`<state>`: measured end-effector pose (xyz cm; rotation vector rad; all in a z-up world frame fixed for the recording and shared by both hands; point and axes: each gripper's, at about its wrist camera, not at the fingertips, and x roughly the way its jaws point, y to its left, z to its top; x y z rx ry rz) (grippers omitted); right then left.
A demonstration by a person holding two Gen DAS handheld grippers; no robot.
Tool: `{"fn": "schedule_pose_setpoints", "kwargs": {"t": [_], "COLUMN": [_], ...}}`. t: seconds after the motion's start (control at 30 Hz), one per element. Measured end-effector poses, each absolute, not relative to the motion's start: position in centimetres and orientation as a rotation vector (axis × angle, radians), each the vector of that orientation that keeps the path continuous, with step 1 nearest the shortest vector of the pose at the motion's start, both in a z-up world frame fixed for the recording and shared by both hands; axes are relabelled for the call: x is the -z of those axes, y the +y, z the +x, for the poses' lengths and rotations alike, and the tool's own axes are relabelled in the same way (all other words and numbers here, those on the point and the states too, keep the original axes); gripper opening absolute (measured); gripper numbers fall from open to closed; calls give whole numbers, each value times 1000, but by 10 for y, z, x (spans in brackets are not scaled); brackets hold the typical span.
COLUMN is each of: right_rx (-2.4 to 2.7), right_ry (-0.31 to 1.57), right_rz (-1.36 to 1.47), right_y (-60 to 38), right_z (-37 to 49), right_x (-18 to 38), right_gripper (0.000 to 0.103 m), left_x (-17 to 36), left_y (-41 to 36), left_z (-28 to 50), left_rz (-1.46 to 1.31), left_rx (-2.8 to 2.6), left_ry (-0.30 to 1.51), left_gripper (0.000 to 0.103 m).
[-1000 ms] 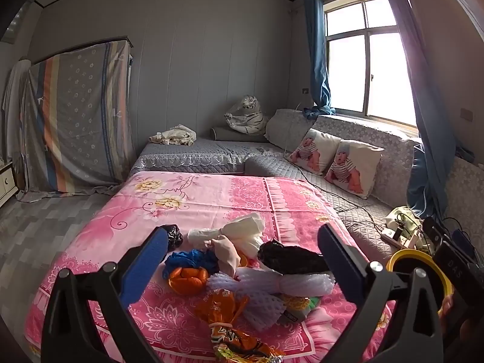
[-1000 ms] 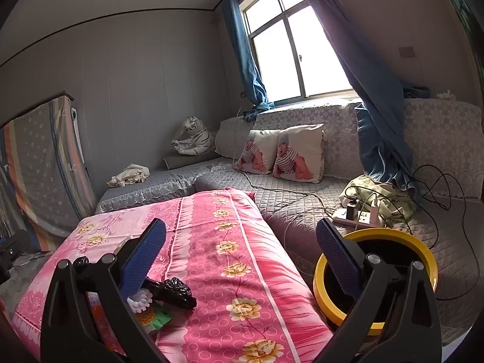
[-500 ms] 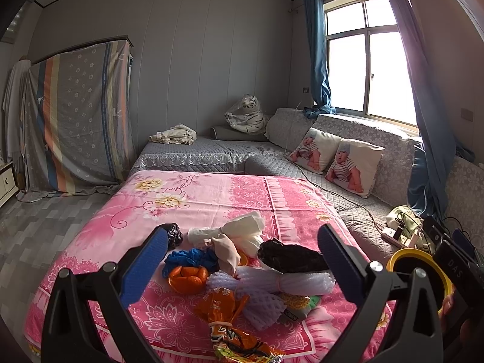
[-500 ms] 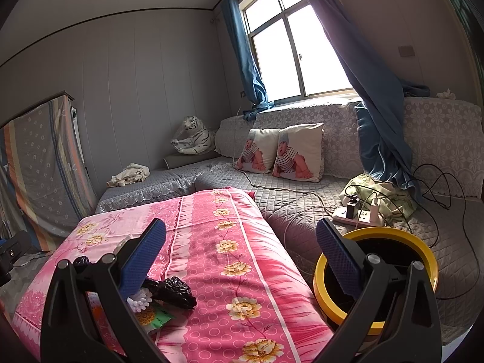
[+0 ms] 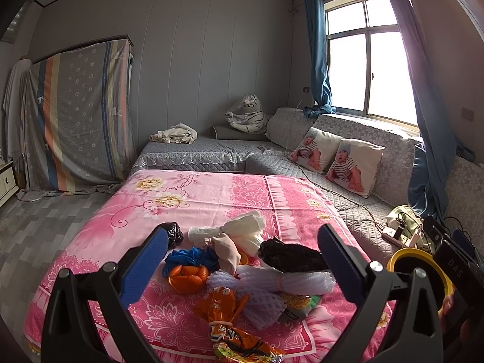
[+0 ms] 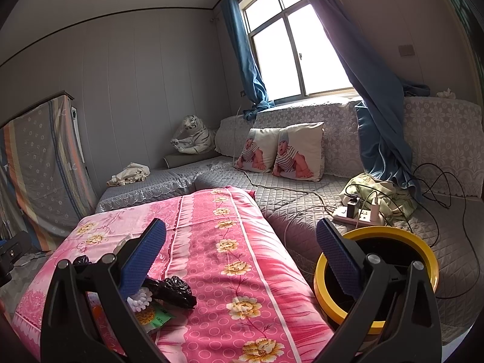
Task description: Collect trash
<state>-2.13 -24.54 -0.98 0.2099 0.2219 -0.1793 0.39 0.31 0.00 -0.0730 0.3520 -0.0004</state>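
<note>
Trash (image 5: 242, 269) heaped, crumpled bags, orange peel (image 5: 188, 278)

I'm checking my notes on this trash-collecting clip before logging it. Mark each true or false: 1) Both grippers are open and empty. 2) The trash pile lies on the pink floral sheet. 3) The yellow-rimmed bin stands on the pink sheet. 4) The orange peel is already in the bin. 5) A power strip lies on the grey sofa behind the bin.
1) True: the left gripper and right gripper are open, holding nothing.
2) True: the trash pile lies on the pink floral sheet.
3) False: the yellow-rimmed bin stands beside it.
4) False: the orange peel lies in the pile.
5) True: the power strip lies there.
</note>
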Motion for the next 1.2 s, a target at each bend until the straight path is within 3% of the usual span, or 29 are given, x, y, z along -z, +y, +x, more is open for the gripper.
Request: {"fn": "schedule_pose_setpoints", "kwargs": {"t": [1.2], "right_rx": [179], "right_ry": [223], "right_rz": [211], "right_y": [-245], "right_z": [-21], "right_x": [9], "right_gripper": [95], "left_x": [7], "left_y": [0], "left_z": [2], "left_rz": [-67], "left_rx": [-4], "left_ry": [346], "left_gripper": [96]}}
